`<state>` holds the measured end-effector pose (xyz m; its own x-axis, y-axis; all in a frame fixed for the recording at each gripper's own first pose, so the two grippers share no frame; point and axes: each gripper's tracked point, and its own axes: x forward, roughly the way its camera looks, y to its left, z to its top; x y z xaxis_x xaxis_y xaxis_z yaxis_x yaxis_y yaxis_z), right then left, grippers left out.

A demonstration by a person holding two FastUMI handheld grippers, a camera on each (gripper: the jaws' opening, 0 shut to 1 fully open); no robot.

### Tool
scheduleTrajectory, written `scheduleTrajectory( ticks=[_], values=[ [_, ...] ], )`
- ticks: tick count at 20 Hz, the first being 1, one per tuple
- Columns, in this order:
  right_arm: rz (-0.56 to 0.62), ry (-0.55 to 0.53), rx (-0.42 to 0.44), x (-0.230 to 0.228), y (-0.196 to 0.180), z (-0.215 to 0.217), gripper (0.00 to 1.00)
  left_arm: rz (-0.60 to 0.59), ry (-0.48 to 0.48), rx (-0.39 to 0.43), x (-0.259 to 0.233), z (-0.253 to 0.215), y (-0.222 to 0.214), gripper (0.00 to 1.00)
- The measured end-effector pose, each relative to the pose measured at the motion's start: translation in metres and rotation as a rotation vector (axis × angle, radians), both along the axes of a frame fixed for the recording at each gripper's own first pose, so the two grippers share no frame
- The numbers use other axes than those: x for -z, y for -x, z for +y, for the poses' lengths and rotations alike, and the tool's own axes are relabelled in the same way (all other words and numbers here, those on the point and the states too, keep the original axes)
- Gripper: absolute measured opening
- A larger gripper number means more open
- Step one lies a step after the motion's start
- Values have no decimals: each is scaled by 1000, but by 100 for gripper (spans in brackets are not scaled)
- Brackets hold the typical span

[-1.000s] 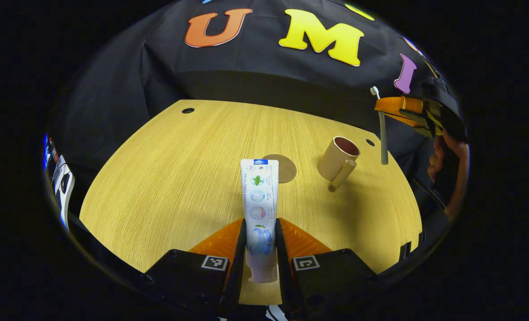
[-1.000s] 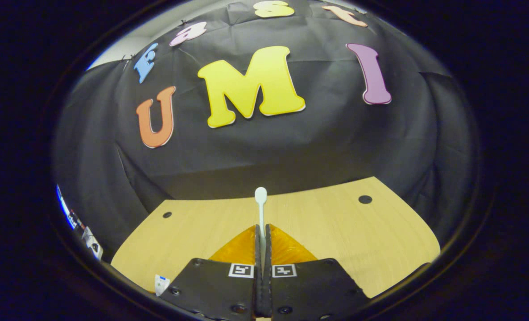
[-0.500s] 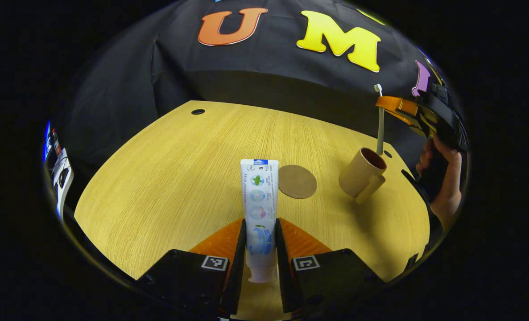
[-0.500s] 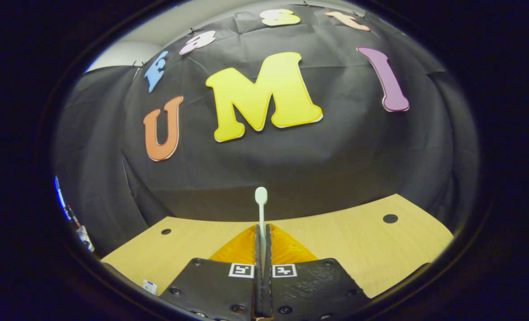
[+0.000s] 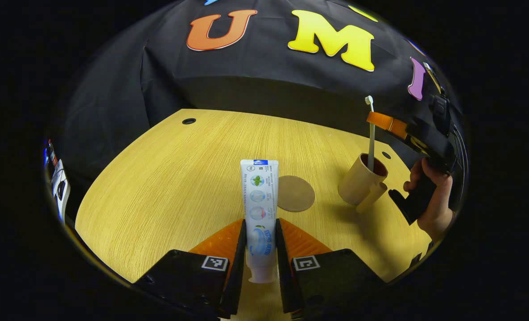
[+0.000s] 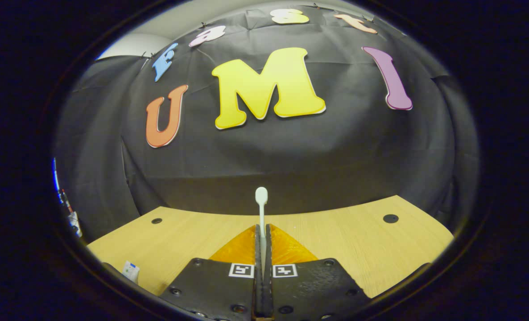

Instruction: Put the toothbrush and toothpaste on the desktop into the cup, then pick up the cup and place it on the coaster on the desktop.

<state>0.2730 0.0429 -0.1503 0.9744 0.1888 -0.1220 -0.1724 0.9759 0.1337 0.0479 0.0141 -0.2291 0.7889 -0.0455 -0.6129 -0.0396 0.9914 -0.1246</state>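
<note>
My left gripper (image 5: 261, 232) is shut on a white toothpaste tube (image 5: 259, 196), held above the wooden desktop (image 5: 179, 178) and pointing away from me. A round brown coaster (image 5: 295, 193) lies just right of the tube's far end. Further right stands a beige cup (image 5: 358, 182) with a handle. In the left gripper view the right gripper (image 5: 380, 121) holds the white toothbrush (image 5: 371, 133) upright, its lower end inside the cup. In the right gripper view my right gripper (image 6: 262, 232) is shut on the toothbrush (image 6: 261, 205), whose head sticks up past the fingertips.
A hand (image 5: 429, 200) holds the right gripper's grip at the desktop's right edge. Small dark holes (image 5: 188, 121) sit near the desktop's far corners. The black cloth wall stands behind the desk. The toothpaste tube's end (image 6: 130, 270) peeks in at the lower left of the right gripper view.
The right gripper came down over the cup and the toothbrush's lower end went into it. My left gripper kept the toothpaste held and barely shifted.
</note>
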Motion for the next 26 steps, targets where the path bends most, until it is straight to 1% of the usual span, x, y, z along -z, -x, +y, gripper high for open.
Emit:
scheduleTrajectory(
  ticks=[3, 4, 5, 7, 8, 9, 10, 12, 15, 16, 19, 20, 22, 24, 26],
  values=[
    [10, 3, 10, 11, 5, -3, 3, -9, 2, 9, -4, -3, -5, 38],
    [6, 11, 19, 13, 8, -5, 10, -15, 0, 14, -5, -4, -6, 39],
    [10, 19, 24, 16, 10, -7, 10, -24, -5, 20, -8, -5, -8, 38],
    [32, 10, 12, 19, 18, -5, 13, -50, -4, 30, -17, -7, -11, 39],
    [39, 7, 14, 18, 21, -6, 24, -62, -1, 34, -20, -9, -14, 39],
    [37, 8, 18, 14, 24, -9, 31, -77, 1, 40, -25, -12, -16, 39],
    [33, 11, 29, 11, 28, -11, 50, -94, 0, 48, -32, -14, -19, 39],
    [42, 11, 37, 1, 37, -14, 63, -148, -3, 63, -49, -22, -27, 39],
    [46, 13, 40, -23, 54, -22, 64, -245, 23, 88, -81, -41, -44, 39],
    [43, 17, 40, -29, 60, -27, 70, -281, 29, 101, -92, -48, -52, 39],
    [34, 41, 48, -45, 81, -49, 72, -404, 37, 151, -121, -80, -74, 39],
    [34, 45, 50, -46, 89, -58, 78, -445, 39, 166, -128, -92, -81, 39],
    [42, 58, 60, -43, 99, -76, 88, -521, 52, 198, -141, -117, -97, 38],
    [59, 67, 73, -32, 106, -96, 92, -576, 60, 228, -143, -142, -108, 38],
    [85, 76, 95, -17, 108, -118, 92, -606, 65, 258, -140, -168, -121, 38]
  ],
)
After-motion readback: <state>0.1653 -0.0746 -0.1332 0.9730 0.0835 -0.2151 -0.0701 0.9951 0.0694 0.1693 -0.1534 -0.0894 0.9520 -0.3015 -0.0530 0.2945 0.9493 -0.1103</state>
